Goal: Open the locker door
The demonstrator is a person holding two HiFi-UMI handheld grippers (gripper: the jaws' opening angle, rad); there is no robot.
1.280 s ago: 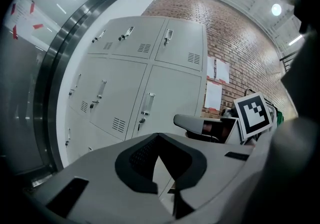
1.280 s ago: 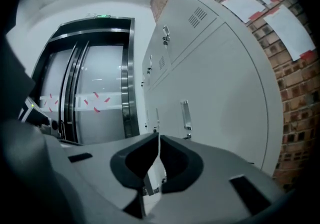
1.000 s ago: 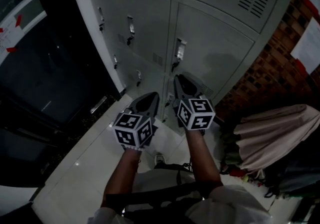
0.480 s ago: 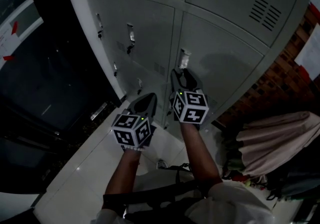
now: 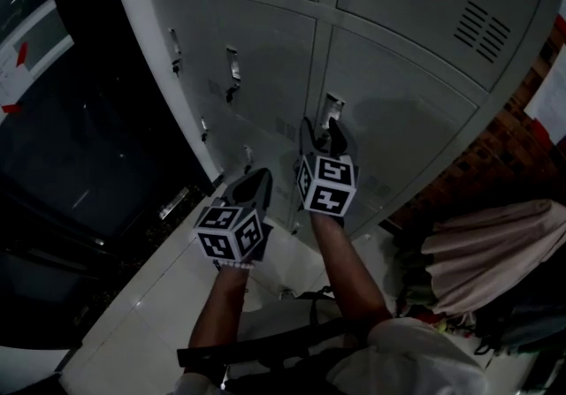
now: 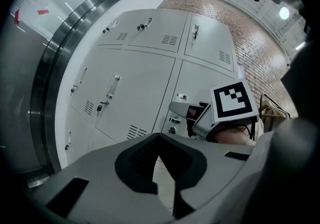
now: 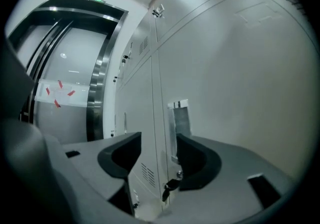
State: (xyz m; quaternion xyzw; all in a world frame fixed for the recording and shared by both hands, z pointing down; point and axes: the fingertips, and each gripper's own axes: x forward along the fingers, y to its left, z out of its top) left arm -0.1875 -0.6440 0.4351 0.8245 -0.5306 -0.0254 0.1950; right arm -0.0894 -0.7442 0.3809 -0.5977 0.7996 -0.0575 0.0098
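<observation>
The left claw (image 5: 258, 177) hangs low, short of the lockers (image 5: 265, 57), with its jaws closed together on nothing. To its right, the right claw (image 5: 320, 128) is held level up at the door (image 5: 407, 119). Its jaws have just been opening and stand wide apart, with the handle (image 5: 332, 107) in line between their tips and neither pad pressing on it. The handle sits at the door's left edge, and the door is shut.

The step in hand looks like the reach for the handle. To do it well, I would push the right claw straight on until the handle lies deep between the pads (not merely at the tips). Then I would close firmly and pull back in an arc about the door's right edge. A shallow pinch could slip off the smooth metal. The key (image 7: 170, 186) below the handle may need turning first; I cannot tell whether the lock is free.

The head view shows both claws and the whole bank of lockers, but the right claw covers the handle's lower part. Only the right gripper view shows the gap on each side of the handle and the key beneath it. The left gripper view shows the right claw from the side, with its tip close to the door.
</observation>
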